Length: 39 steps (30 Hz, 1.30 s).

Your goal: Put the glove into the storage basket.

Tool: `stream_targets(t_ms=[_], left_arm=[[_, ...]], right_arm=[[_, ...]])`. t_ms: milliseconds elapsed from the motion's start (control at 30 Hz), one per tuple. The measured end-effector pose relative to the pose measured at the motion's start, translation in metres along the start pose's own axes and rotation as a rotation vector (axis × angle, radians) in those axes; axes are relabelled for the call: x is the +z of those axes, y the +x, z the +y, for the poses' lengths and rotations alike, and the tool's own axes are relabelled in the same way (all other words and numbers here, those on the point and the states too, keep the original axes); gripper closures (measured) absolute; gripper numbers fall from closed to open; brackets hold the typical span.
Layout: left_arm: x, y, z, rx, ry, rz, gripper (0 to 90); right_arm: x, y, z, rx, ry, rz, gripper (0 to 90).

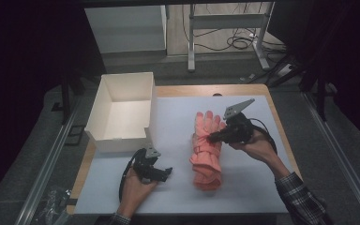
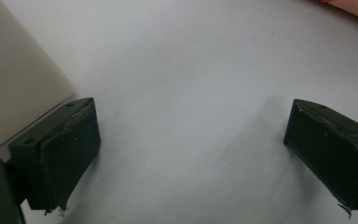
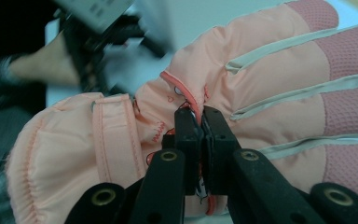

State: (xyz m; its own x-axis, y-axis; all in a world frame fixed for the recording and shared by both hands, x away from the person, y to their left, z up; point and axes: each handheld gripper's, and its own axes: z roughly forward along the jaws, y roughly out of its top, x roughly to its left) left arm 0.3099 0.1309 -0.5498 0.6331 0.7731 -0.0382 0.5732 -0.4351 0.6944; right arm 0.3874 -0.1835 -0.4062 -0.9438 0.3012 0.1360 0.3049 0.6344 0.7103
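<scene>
Two padded peach gloves (image 1: 206,147), seemingly stacked; the right gripper (image 3: 200,122) pinches the upper one's quilted fabric tight, left gripper (image 2: 191,140) gaping, empty.

Showing salmon-pink against pale grey-white and black.

Glowing salmon-pink on the glove (image 3: 261,70), with darker pink textured fingertip patches, pale beige strips and coral piping; looking white on the box (image 1: 122,112), pale bluish-white on the counter (image 1: 178,187) mat over tan wood edging, matte black on both tools, plaid on the sleeve (image 1: 302,199).
</scene>
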Motion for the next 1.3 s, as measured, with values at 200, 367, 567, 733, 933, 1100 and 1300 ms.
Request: stream_targets(t_ms=[200, 367, 567, 733, 933, 1100, 1300], left_arm=[[0.000, 0.000, 0.000, 0.000, 0.000, 0.000, 3.5], [0.000, 0.000, 0.000, 0.001, -0.001, 0.000, 3.6], [0.000, 0.000, 0.000, 0.005, 0.002, 0.001, 3.5], [0.000, 0.000, 0.000, 0.005, 0.002, 0.000, 3.5], [0.000, 0.000, 0.000, 0.002, -0.001, 0.001, 3.5], [0.000, 0.000, 0.000, 0.002, 0.000, 0.001, 3.6], [0.000, 0.000, 0.000, 0.005, 0.002, 0.001, 3.5]], right_arm=[[0.014, 0.010, -0.016, -0.059, 0.056, 0.048, 85.4], [0.039, 0.007, -0.029, -0.071, 0.141, -0.026, 85.2], [0.051, 0.007, -0.043, -0.030, 0.108, -0.034, 82.2], [0.047, 0.007, -0.048, 0.007, 0.081, -0.060, 66.6], [0.025, 0.010, -0.044, 0.027, -0.001, -0.080, 56.1], [0.007, 0.009, -0.047, 0.041, -0.037, -0.143, 54.1], [-0.002, 0.006, -0.069, 0.077, -0.043, -0.208, 49.8]])
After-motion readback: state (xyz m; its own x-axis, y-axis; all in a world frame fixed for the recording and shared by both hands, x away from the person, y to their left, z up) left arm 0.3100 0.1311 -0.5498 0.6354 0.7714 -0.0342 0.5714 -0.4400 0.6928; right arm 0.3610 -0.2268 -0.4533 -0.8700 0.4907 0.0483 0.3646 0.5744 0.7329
